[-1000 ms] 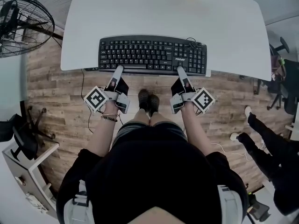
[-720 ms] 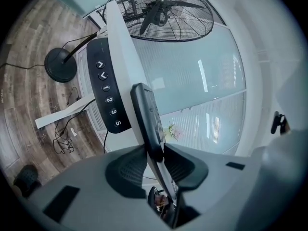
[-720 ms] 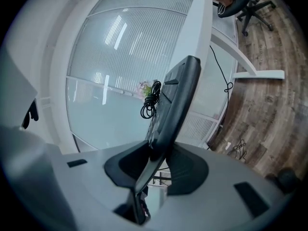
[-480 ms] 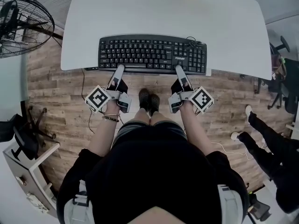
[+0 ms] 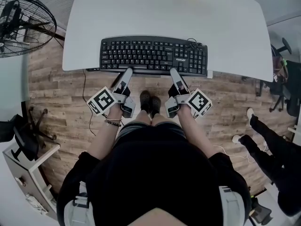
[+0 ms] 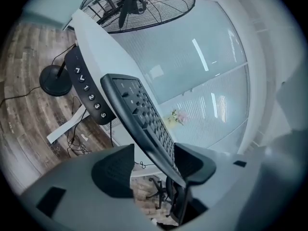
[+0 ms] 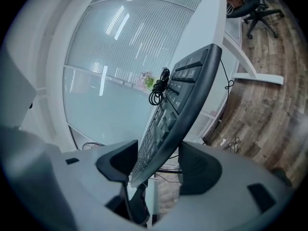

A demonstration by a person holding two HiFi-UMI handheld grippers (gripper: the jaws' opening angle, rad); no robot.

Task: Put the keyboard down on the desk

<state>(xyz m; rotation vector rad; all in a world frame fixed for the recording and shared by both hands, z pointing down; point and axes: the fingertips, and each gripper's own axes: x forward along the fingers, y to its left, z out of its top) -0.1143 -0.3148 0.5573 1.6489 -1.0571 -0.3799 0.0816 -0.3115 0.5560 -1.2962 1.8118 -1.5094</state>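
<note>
Currently: keyboard (image 5: 153,55), black plastic, a long flat slab of low keys, lying flat at the front edge of the desk (image 5: 141,13), which is white and smooth. Step, as judged: release after set-down. Left gripper (image 5: 128,72) and right gripper (image 5: 172,72): grey jaws, dark ribbed pads, just been opening, spread clear on either side of the keyboard's front rim. Next: draw both straight back without snagging the rim.

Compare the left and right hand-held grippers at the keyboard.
The left hand-held gripper slants up-right in the head view; the right hand-held gripper slants up-left. The left's marker cube sits on its outer left, the right's on its outer right. Both have jaws that have just been opening, standing apart around the front edge of the keyboard, which lies on the desk.
</note>
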